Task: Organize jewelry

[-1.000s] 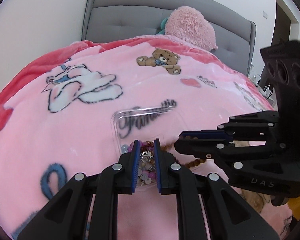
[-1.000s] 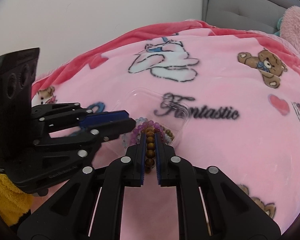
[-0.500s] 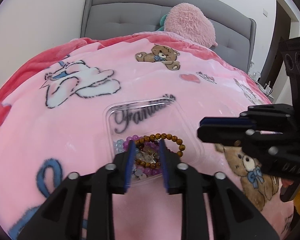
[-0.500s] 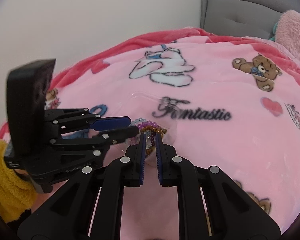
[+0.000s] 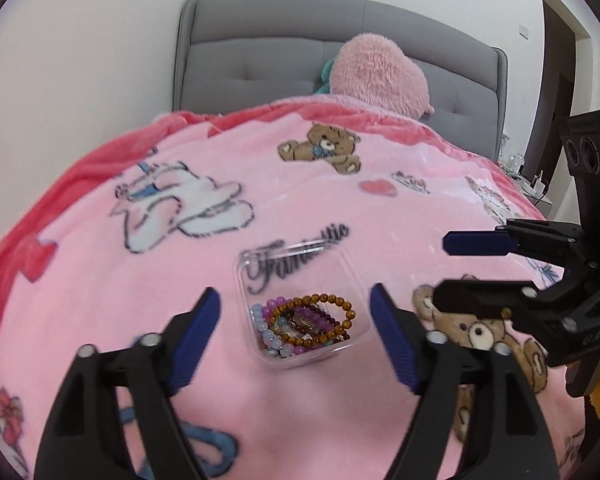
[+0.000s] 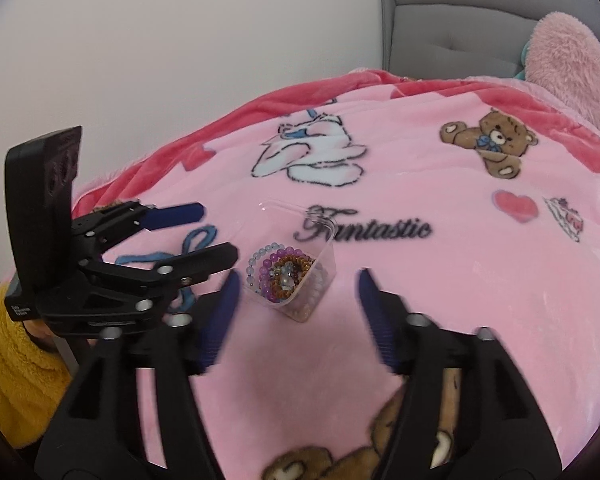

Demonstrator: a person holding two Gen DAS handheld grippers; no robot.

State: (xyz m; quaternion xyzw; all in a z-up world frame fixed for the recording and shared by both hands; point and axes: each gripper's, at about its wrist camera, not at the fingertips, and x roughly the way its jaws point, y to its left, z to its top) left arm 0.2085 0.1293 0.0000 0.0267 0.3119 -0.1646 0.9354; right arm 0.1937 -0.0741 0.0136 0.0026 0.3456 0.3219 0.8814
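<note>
A clear plastic box (image 5: 342, 268) lies on the pink blanket and holds several bead bracelets (image 5: 308, 322), brown, purple and pale blue. It also shows in the right wrist view (image 6: 328, 268) with the bracelets (image 6: 282, 272) inside. My left gripper (image 5: 294, 308) is open wide and empty, held above and just short of the box. My right gripper (image 6: 296, 286) is open wide and empty too, near the box's front. The right gripper shows in the left wrist view (image 5: 464, 268), to the right of the box. The left gripper shows in the right wrist view (image 6: 216, 236), left of the box.
The pink cartoon-print blanket (image 5: 180, 280) covers the bed. A pink plush pillow (image 5: 380, 76) rests against the grey headboard (image 5: 260, 60). A yellow sleeve (image 6: 16, 364) is at lower left in the right wrist view. A white wall runs along the left.
Both grippers were shut down in the box, the right on the brown bracelet. Both have opened wide and pulled back and up. The bracelets now lie in the box.
</note>
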